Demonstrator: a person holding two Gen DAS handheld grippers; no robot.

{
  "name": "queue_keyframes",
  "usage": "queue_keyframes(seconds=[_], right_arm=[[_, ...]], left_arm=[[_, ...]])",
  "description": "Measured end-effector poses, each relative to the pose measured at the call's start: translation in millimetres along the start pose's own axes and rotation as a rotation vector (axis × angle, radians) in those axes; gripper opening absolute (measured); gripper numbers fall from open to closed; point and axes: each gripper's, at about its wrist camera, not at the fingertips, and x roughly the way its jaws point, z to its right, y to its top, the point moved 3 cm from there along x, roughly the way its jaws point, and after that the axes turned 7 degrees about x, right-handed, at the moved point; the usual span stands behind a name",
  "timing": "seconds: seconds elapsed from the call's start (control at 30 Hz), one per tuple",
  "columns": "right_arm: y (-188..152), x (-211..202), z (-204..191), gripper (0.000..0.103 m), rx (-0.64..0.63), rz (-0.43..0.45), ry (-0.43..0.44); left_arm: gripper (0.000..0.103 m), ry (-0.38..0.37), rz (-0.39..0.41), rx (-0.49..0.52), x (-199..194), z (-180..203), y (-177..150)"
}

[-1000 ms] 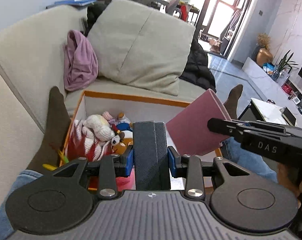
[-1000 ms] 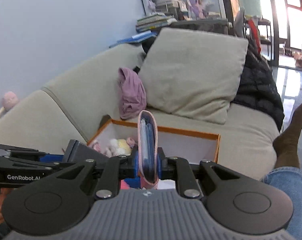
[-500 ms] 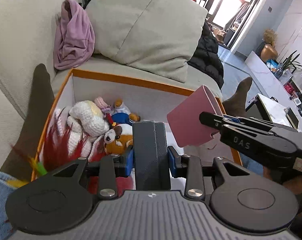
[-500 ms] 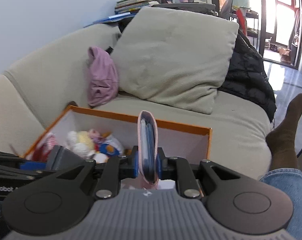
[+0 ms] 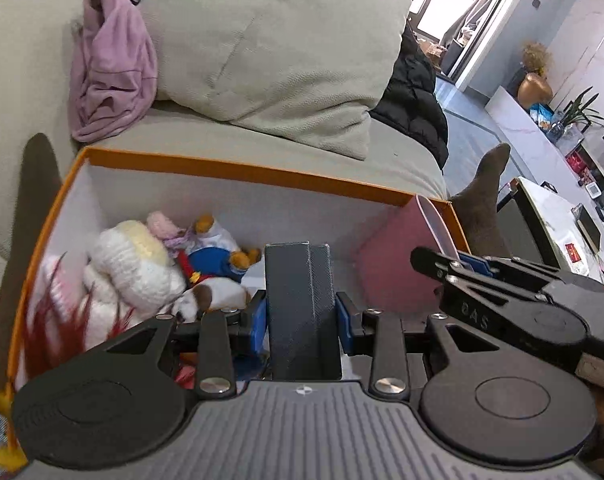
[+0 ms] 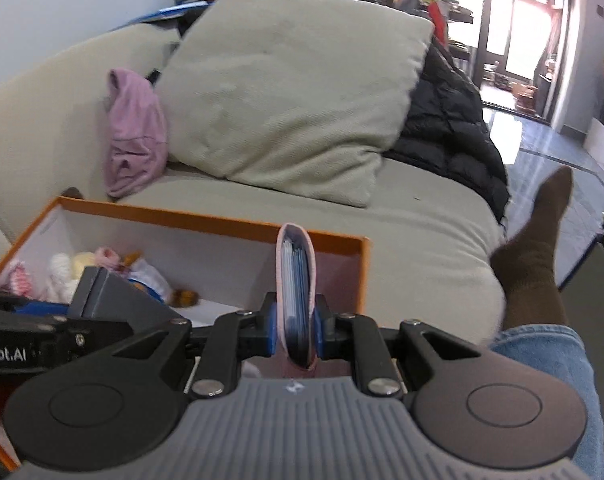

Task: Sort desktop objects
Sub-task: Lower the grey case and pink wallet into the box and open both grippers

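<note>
Left gripper [image 5: 301,316] clamped on dark case [image 5: 301,300], over orange box [image 5: 238,170]. Right gripper [image 6: 296,326] clamped on pink pouch [image 6: 296,280], inside box right end. Soft toys [image 5: 142,264] ahead-left of left gripper.

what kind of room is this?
Most likely a home living room: a beige sofa with a big cushion, a jacket dumped on it, and a toy-filled box.

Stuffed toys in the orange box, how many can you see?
3 at least: a white knitted toy at the left, a blue-clad duck toy beside it, and a brown-and-white dog toy nearest the left gripper. More may be hidden underneath.
</note>
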Motion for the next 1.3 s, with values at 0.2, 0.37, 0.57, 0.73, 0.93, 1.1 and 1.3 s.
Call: queue_keyframes(seconds=[0.2, 0.37, 0.57, 0.73, 0.93, 1.1, 1.3], right_arm=[[1.7, -2.6, -2.9, 0.018, -0.012, -0.003, -0.014], [1.1, 2.3, 2.9, 0.018, 0.02, -0.02, 0.024], [2.3, -3.0, 11.2, 0.018, 0.062, -0.023, 0.091], [10.5, -33.7, 26.3, 0.038, 0.117, 0.107, 0.119], [11.5, -36.7, 53.4, 0.038, 0.205, 0.155, 0.077], [7.8, -27.5, 68.6, 0.038, 0.277, 0.125, 0.095], [5.8, -27.3, 76.3, 0.038, 0.293, 0.123, 0.113]], left_arm=[[0.039, -0.012, -0.017, 0.016, 17.4, 10.6, 6.4], [0.039, -0.01, -0.041, 0.031, 30.9, 20.0, 9.4], [0.039, 0.008, -0.07, 0.025, 44.6, 23.5, 12.0], [0.04, 0.013, -0.085, 0.027, 52.6, 31.4, 14.0], [0.04, 0.017, -0.125, 0.032, 66.6, 46.8, 15.4], [0.039, -0.001, -0.132, -0.012, 75.5, 55.3, 19.8], [0.039, 0.016, -0.12, 0.002, 80.5, 68.5, 24.0]])
